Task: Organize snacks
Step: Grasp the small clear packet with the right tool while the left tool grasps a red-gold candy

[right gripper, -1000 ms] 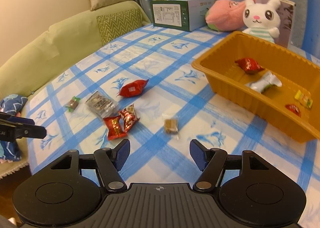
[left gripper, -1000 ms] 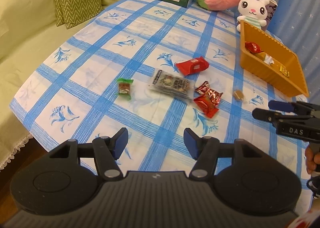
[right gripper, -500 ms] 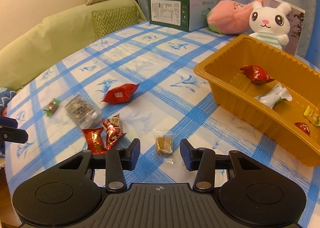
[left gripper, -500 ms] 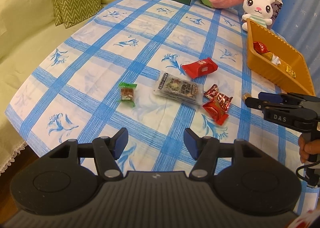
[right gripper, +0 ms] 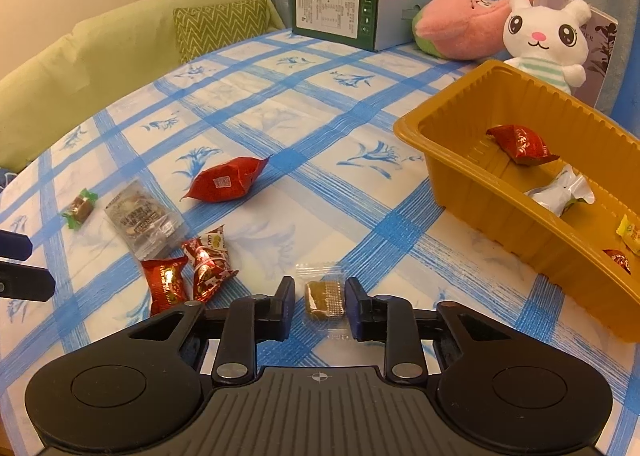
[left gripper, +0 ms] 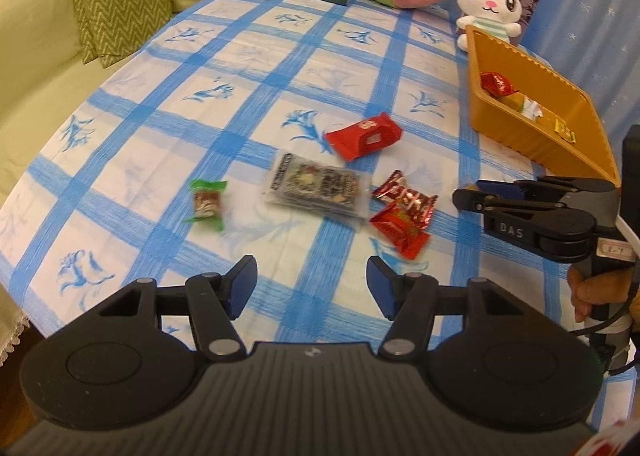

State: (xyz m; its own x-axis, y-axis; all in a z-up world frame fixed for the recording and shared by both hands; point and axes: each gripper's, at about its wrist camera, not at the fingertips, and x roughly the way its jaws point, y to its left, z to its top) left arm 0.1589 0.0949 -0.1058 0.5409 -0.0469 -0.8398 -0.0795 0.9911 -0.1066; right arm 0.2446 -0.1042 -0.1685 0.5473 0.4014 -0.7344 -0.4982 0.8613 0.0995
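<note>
Right tool (right gripper: 319,306) closing, brown candy (right gripper: 323,298) between fingers on desk (right gripper: 280,103). Left tool (left gripper: 312,286) released, empty; red wrappers (left gripper: 402,217) just ahead-right. Tray (right gripper: 472,191) right.

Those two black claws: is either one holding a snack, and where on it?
Left gripper holds nothing. Right gripper is closing around the small brown snack, pads beside its two side edges, a sliver of gap still showing.

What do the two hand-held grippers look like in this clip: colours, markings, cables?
Both are black plastic. The left hand-held gripper has blue finger pads, silver pivot pins and a ribbed body with round side discs. The right hand-held gripper carries white "DAS" lettering, a small white label near its handle and a thin black cable trailing below.
</note>
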